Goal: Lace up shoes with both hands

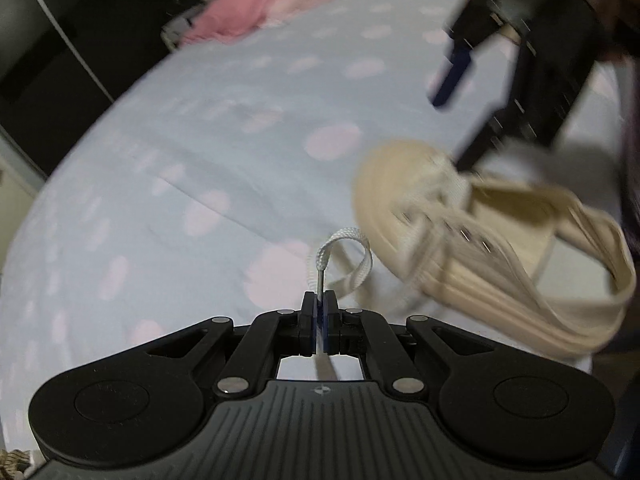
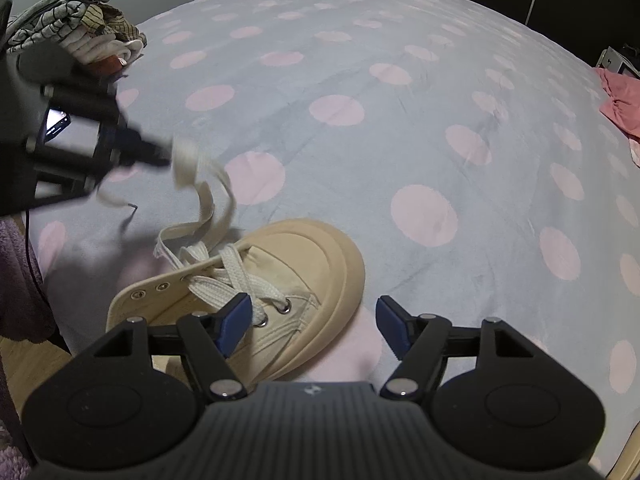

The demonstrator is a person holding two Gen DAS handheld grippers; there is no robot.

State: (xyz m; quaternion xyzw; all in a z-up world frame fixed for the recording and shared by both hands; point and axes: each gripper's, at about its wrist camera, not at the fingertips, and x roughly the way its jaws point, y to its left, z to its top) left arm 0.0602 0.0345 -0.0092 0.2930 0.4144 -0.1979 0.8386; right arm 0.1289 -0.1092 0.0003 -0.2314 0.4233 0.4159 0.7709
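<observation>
A beige canvas shoe [image 2: 280, 280] lies on the bed, partly laced with a white shoelace [image 2: 240, 276]; it also shows blurred in the left wrist view [image 1: 480, 248]. My left gripper [image 1: 319, 304] is shut on the lace's tip [image 1: 320, 276], and the lace [image 1: 352, 256] loops back toward the shoe. The same gripper [image 2: 160, 156] shows at the left of the right wrist view, pulling the lace [image 2: 200, 184] up and away. My right gripper [image 2: 316, 320] is open and empty, just above the shoe's toe and lower eyelets. It shows blurred in the left wrist view [image 1: 460, 112].
The bed has a light blue cover with pink dots [image 2: 400, 140]. A pile of folded clothes [image 2: 80, 24] sits at its far left corner. Pink cloth [image 1: 248, 4] lies at the far edge. A purple towel [image 2: 20, 280] hangs at the left.
</observation>
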